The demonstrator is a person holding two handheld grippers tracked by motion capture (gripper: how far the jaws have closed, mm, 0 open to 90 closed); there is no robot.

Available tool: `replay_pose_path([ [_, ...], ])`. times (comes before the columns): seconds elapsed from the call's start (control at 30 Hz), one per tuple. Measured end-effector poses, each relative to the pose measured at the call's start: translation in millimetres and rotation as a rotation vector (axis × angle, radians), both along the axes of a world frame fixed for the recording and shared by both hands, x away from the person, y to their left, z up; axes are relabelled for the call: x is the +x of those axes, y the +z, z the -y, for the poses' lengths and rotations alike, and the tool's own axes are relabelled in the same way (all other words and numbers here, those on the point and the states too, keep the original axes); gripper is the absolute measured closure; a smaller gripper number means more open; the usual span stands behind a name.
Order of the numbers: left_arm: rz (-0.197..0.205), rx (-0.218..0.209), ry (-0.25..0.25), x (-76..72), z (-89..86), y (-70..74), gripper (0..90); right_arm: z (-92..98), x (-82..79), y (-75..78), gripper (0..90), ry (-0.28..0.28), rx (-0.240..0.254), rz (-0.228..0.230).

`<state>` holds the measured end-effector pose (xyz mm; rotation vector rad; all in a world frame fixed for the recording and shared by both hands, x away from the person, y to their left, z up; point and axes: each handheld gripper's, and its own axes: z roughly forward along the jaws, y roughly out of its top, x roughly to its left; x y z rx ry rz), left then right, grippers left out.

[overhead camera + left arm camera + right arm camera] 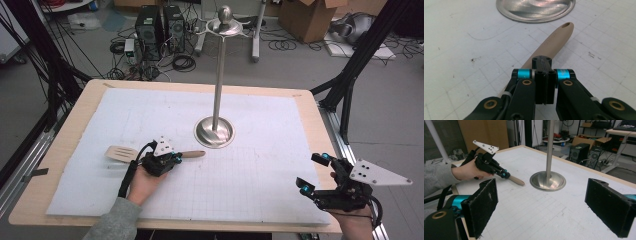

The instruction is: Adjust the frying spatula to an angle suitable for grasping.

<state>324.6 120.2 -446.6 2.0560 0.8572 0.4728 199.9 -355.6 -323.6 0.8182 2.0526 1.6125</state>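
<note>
The left tongs are pressed together over the handle of a wooden spatula that lies flat on the white gridded mat. In the left gripper view the jaws meet with no gap between them, right on top of the pale handle, whose rounded end with its small hanging hole reaches out beyond the tips toward the stand's shiny round base; whether the jaws actually pinch the handle or only sit closed above it cannot be told. From the high view the spatula's slotted blade lies on the far left side of the left hand, and the handle tip pokes out to the right of the tongs, near the base but apart from it. The right tongs hover near the desk's front right corner, well away from the spatula, with the jaws spread wide and nothing between their black padded fingers. A tall metal stand rises from the middle of the mat, topped by a small dish and a ball. The mat covers most of the wooden desk.
</note>
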Motion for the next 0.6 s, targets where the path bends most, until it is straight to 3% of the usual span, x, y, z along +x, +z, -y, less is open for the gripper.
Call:
replay_pose_path([
  [0.1, 0.008, 0.015, 0.000, -1.2, 0.7, 1.8, 89.7, 0.6, 0.5, 0.2, 10.2, 0.000, 0.000, 0.003],
  [0.27, 0.043, -0.035, 0.010, -3.8, -13.3, 20.1, 89.8, 2.2, 1.7, 1.2, 10.2, 0.003, 0.013, 0.010],
  [0.37, 0.066, -0.027, 0.032, -2.2, -26.4, 30.1, 89.7, 1.9, 3.9, 0.8, 10.2, 0.008, 0.014, 0.010],
  [0.6, 0.014, -0.033, 0.113, 12.4, -52.9, 27.3, 89.7, -6.5, 9.6, -1.4, 10.2, 0.026, 0.001, -0.004],
])
